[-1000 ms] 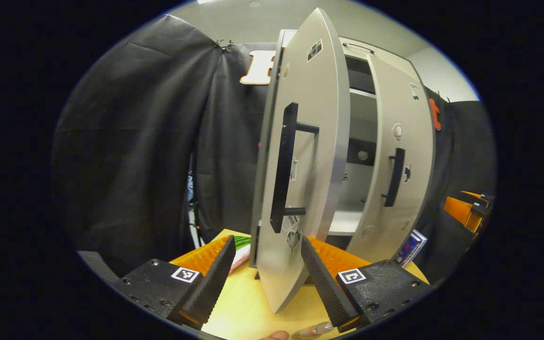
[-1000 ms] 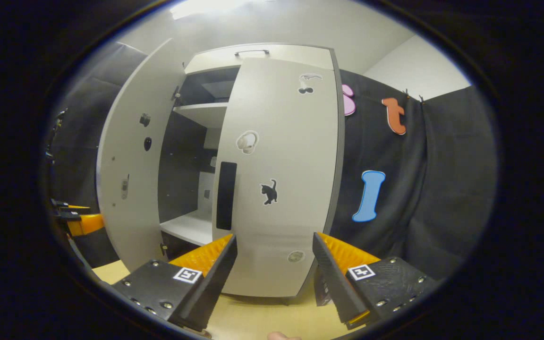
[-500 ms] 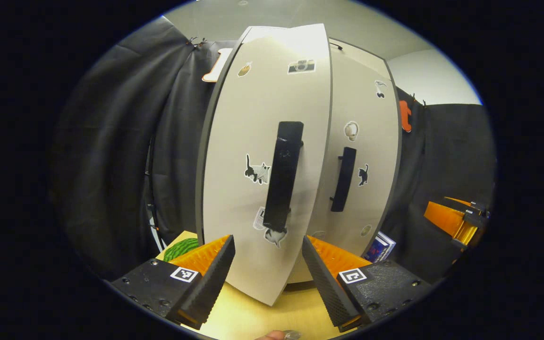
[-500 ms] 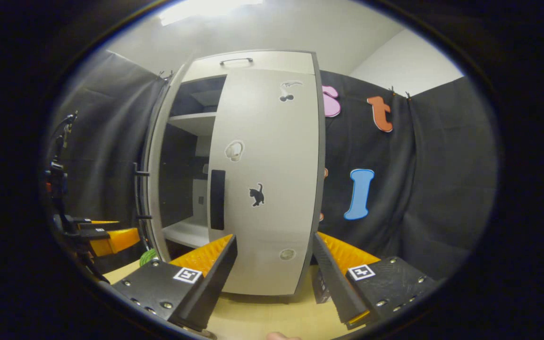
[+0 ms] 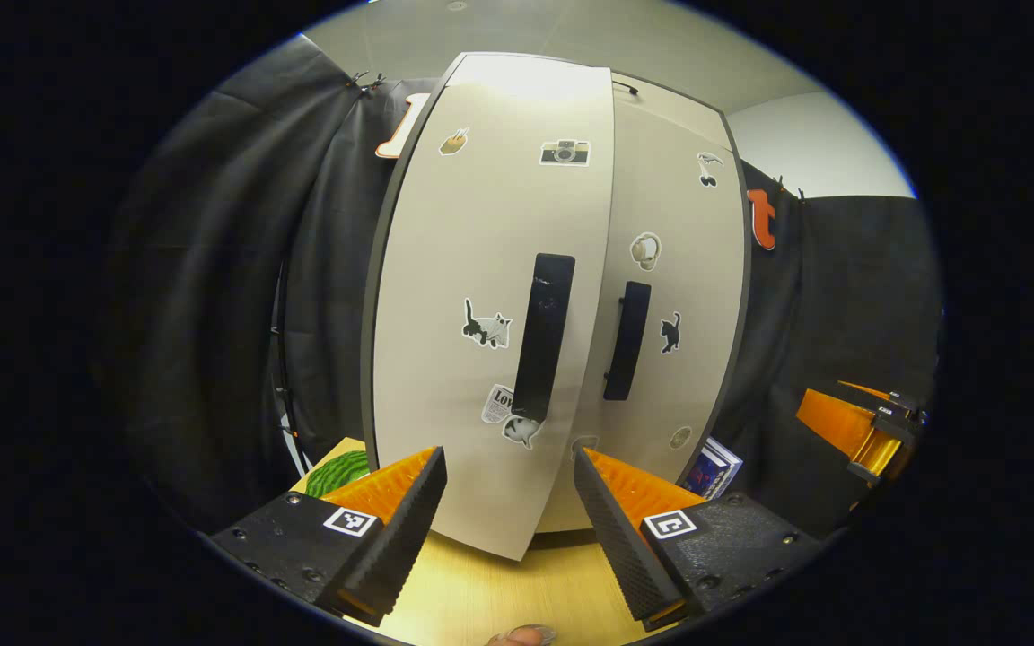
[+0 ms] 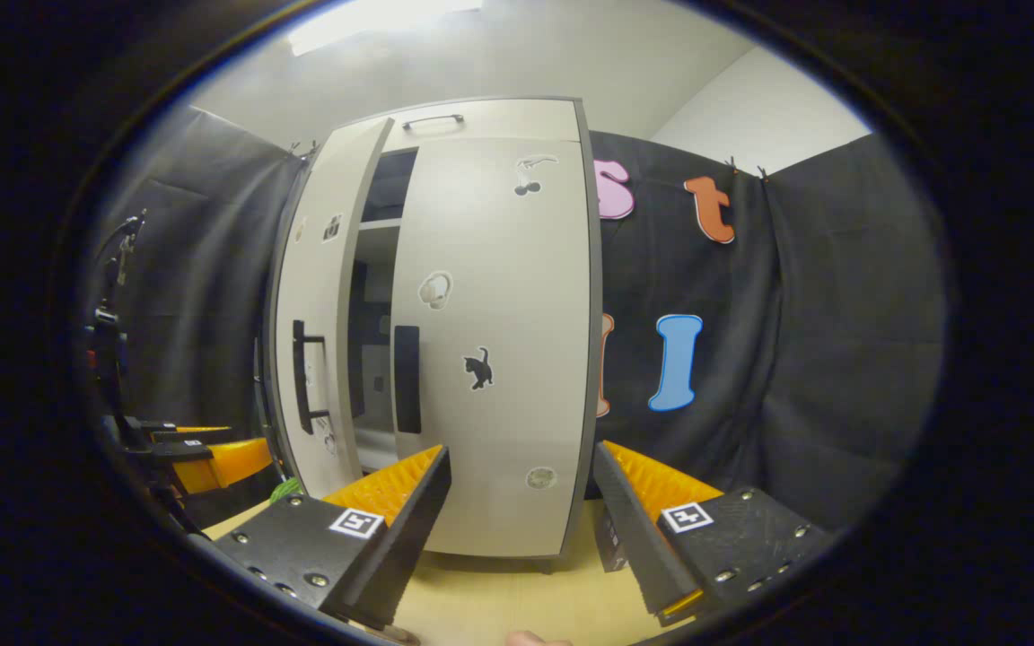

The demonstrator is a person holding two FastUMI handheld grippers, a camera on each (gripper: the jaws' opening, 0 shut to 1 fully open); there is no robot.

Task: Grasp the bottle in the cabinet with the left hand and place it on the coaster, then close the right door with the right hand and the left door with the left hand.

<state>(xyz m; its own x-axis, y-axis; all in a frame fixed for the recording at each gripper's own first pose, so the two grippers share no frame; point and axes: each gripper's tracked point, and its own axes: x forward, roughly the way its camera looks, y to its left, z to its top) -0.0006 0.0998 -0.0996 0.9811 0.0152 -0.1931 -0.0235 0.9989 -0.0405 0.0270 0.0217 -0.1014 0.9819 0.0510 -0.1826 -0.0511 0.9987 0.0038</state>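
Since the frame a second back, the left door (image 5: 490,305) of the tall pale-grey two-door cabinet (image 6: 490,121) has swung from nearly edge-on to almost flat in the left gripper view; the gap between the doors has narrowed to a thin seam there.

Progress, judged: right door (image 6: 495,341) looks closed, flush with the cabinet's side. Left door not yet home: in the right gripper view a dark slot of interior and shelf edge shows between the two doors. Last bit of the final step remains: press the left door shut.

Bottle and coaster: cannot place either from these pictures, so the placing step cannot be confirmed; I take it as done only because the doors are being closed.

Doors: matte, flat panels, each with a long black vertical bar handle (image 5: 542,336) near the meeting edge, dotted with small stickers (cats, a camera, headphones).

Left tongs (image 5: 508,502): wide open, holding nothing; the lower corner of the left door stands between the fingers, contact not discernible. Right tongs (image 6: 521,502): wide open, empty, in front of the right door's lower part, apart from it. Right tongs also seen far right in the left gripper view (image 5: 858,426).

Light wooden bench (image 5: 481,592) carries the cabinet; a green striped, watermelon-patterned object (image 5: 337,471) lies at its left foot, a small blue box (image 5: 714,467) at its right.
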